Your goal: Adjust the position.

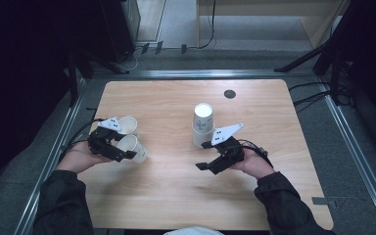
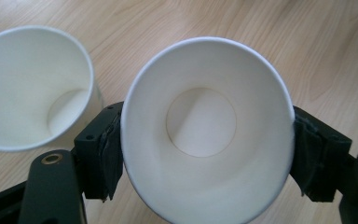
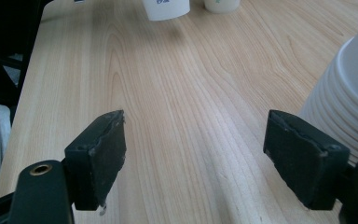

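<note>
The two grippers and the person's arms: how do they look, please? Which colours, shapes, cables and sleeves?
Both the left gripper and the right gripper are black, each topped by a grey three-cornered plate with small dark marks. Each has two blocky black jaws lined with dark, worn pads and a brass-coloured rivet at the base. Thin black cables trail from both. The person wears dark long sleeves.

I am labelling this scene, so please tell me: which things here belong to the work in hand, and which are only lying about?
Belonging to the work:
- paper cup gripped in the left gripper
- second paper cup standing beside it
- stack of cups upside down mid-table
- right gripper, open, next to the stack

Only lying about:
- round dark disc near the table's far edge
- cables on the floor
</note>
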Available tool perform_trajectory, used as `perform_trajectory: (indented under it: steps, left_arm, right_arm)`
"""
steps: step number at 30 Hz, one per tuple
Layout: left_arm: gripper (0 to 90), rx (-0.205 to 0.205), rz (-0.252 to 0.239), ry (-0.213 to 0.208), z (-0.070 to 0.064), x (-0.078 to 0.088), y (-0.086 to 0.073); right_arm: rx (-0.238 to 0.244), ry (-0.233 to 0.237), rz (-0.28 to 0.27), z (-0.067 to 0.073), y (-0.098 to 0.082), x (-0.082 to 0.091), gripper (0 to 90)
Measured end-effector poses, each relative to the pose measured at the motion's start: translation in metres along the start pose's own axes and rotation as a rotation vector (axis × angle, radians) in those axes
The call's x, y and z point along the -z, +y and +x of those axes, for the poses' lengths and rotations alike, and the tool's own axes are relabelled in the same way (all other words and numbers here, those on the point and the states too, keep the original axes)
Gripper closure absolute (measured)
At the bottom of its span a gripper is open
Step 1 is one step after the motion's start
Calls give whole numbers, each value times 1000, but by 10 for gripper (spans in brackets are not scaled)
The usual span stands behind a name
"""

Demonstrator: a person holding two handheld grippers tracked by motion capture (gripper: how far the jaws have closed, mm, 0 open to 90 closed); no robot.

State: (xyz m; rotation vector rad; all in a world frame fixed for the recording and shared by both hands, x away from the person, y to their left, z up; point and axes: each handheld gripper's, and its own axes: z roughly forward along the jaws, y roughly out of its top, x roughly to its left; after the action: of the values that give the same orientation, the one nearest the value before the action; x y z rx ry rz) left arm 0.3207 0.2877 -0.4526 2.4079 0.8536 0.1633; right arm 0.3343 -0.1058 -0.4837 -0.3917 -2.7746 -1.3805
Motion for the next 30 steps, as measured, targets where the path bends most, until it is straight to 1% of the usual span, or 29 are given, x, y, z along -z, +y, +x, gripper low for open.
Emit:
perform_trajectory:
  steps: [3,4,6,8,11,19,24,30]
  left_arm:
    - [232,-13,36,29,0,-1,-4]
    - [232,-16,48,39,0,-1,-5]
    - [232,-15,73,49,1,-3,-7]
    - [232,-18,84,53,2,-4,-8]
    - [227,-30,87,60,3,-5,-10]
    - [222,-25,106,78,7,-6,-14]
    - [217,-38,138,88,7,-11,-14]
    - [202,-32,138,90,7,-12,-13]
  right_arm:
    - [3,-1,3,-1,-1,-1,212]
    - [-3,-3,4,-1,-1,-1,212]
    - [-7,-5,3,-1,-1,-1,212]
    - [-2,-3,5,-1,-1,-1,212]
    - [-1,-8,7,-1,-1,-1,210]
    - [-2,-10,13,-1,-3,0,210]
    - [-6,-14,9,-2,-3,1,210]
    - [1,-11,11,-1,-3,1,210]
